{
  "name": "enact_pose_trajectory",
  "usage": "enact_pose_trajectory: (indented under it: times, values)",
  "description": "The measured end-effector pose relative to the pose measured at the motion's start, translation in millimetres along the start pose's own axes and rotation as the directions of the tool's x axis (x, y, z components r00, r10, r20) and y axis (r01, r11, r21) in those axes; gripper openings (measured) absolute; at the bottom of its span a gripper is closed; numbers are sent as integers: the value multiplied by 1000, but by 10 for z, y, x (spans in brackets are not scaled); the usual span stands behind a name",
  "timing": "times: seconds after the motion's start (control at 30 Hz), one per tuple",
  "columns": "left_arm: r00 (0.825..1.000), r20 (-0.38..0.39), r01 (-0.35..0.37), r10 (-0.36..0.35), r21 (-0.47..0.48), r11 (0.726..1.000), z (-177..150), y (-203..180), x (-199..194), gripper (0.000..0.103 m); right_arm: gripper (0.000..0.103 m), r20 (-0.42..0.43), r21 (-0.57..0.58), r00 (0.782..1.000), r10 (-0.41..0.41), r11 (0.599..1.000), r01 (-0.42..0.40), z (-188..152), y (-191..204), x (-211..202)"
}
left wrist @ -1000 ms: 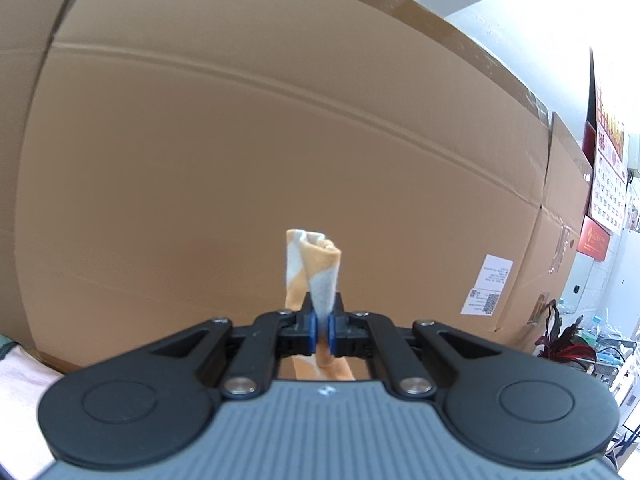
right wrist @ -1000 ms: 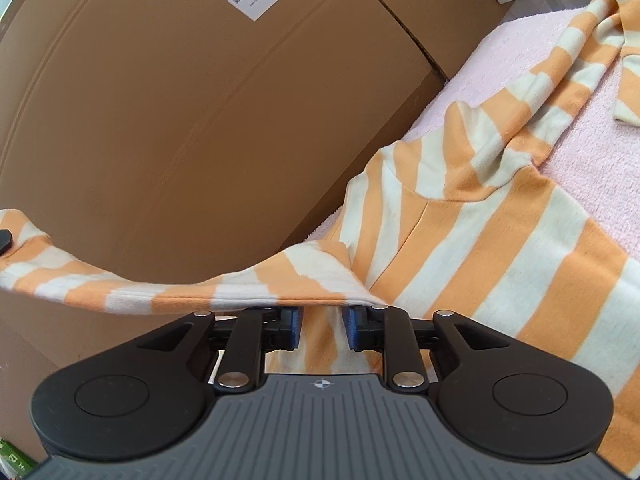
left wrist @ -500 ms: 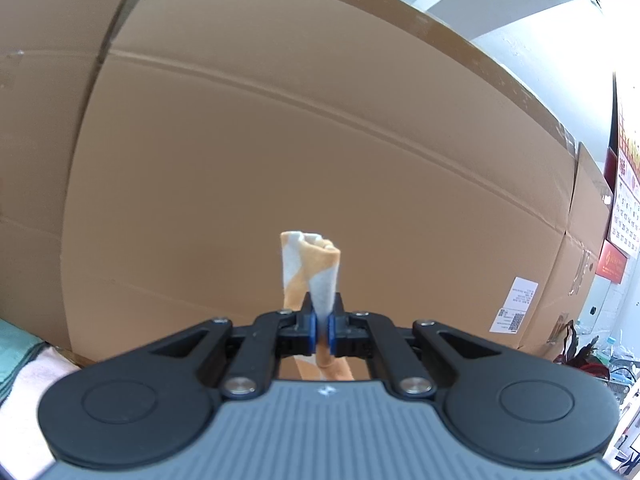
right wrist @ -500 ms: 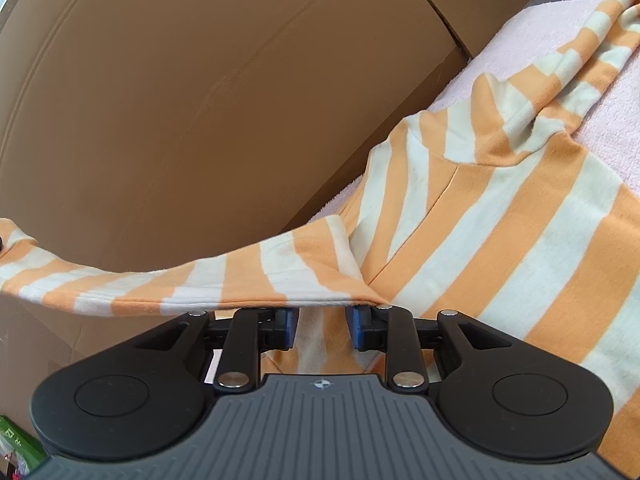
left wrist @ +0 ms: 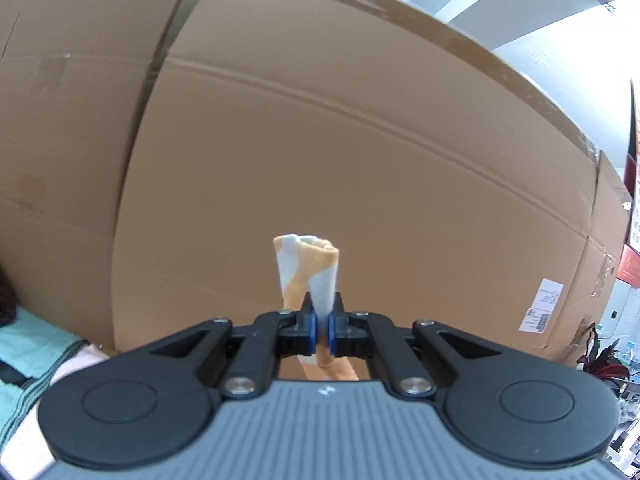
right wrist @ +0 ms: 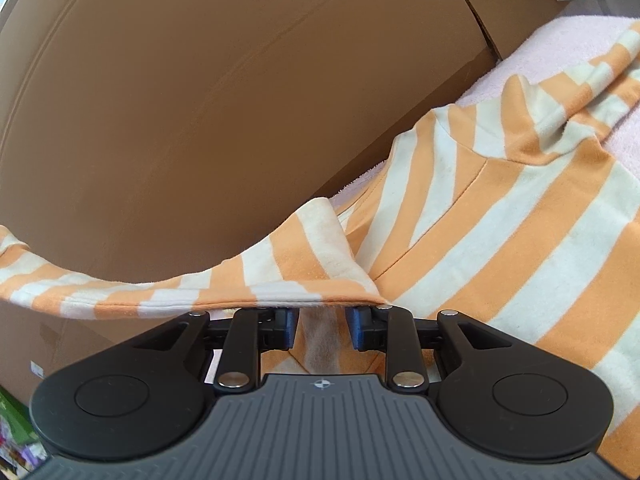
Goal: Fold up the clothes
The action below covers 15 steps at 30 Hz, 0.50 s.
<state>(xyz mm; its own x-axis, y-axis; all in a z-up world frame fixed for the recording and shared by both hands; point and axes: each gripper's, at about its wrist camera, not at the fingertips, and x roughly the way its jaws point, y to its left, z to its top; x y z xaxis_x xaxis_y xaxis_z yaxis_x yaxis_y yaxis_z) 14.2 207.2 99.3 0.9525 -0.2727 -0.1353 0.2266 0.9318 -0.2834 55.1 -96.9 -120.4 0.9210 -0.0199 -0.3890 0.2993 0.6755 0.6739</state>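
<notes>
Left gripper (left wrist: 322, 322) still pinching bunched shirt (left wrist: 310, 270) end, raised before cardboard box (left wrist: 360, 140); view swung left since earlier. Right gripper (right wrist: 322, 328) spread wider than before, shirt (right wrist: 500, 232) hem draped over fingers, rest lying beyond on pink towel (right wrist: 560, 36) against box.

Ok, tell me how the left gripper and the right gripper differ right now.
The left gripper has its jaws shut on a bunched bit of the striped shirt; the right gripper has its jaws apart, fabric lying between and over them. The left faces only a cardboard box; the right looks across the shirt spread on pink towelling. Both are the same black model.
</notes>
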Motion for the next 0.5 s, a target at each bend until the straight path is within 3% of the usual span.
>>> enact_pose_trajectory:
  times: [0.5]
  values:
    - [996, -36, -86, 85, -39, 995, -125, 326, -5, 1, 28, -13, -129, 999, -46, 991, 44, 203, 59, 242]
